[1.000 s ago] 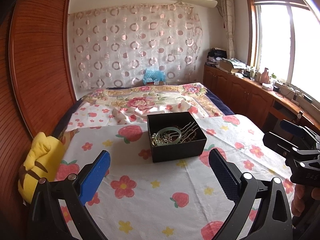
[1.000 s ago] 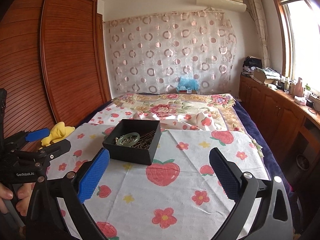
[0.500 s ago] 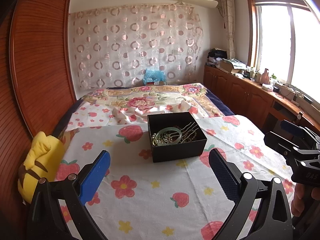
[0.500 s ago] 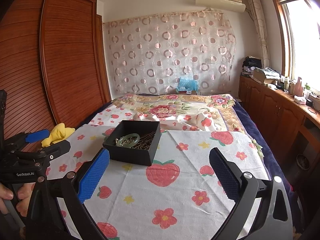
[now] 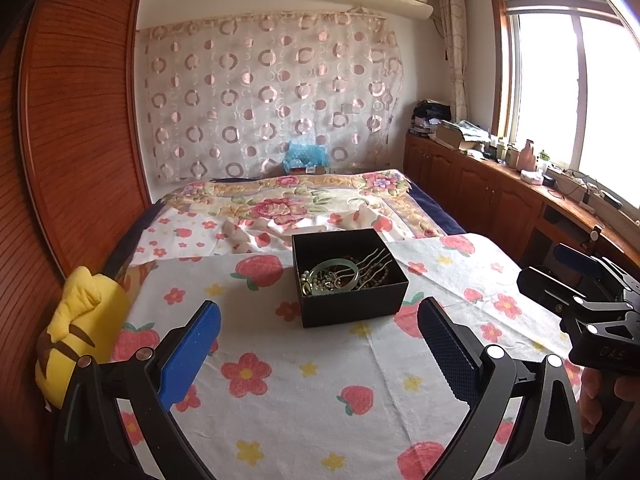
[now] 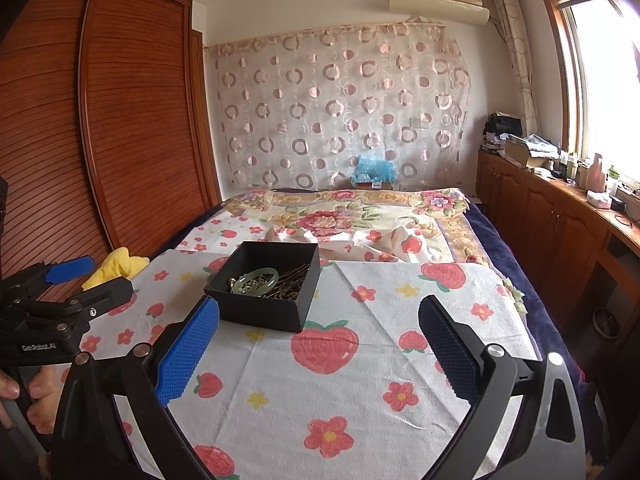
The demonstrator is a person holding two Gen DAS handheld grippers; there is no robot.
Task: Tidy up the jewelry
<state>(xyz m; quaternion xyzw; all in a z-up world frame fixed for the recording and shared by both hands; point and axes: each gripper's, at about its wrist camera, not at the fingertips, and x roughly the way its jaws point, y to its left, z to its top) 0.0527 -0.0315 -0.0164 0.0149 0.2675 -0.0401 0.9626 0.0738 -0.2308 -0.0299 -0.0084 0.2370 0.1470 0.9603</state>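
A black open box point(image 5: 352, 304) sits on the strawberry-print cloth point(image 5: 304, 392) on the bed; it also shows in the right wrist view point(image 6: 264, 312). Inside lie a pale green bangle point(image 5: 334, 276), beaded strands and metal hairpins point(image 5: 374, 262). The bangle also shows in the right wrist view point(image 6: 256, 280). My left gripper point(image 5: 320, 356) is open and empty, short of the box. My right gripper point(image 6: 320, 356) is open and empty, near the box's front right corner. Each gripper shows at the edge of the other's view.
A yellow plush toy point(image 5: 76, 332) lies at the bed's left edge by the wooden wardrobe point(image 5: 72, 140). A floral blanket point(image 5: 288, 208) covers the far half of the bed. A wooden cabinet counter point(image 5: 500, 184) with clutter runs along the right under the window.
Both views have shifted only very slightly; the grippers stay open and the box has not moved.
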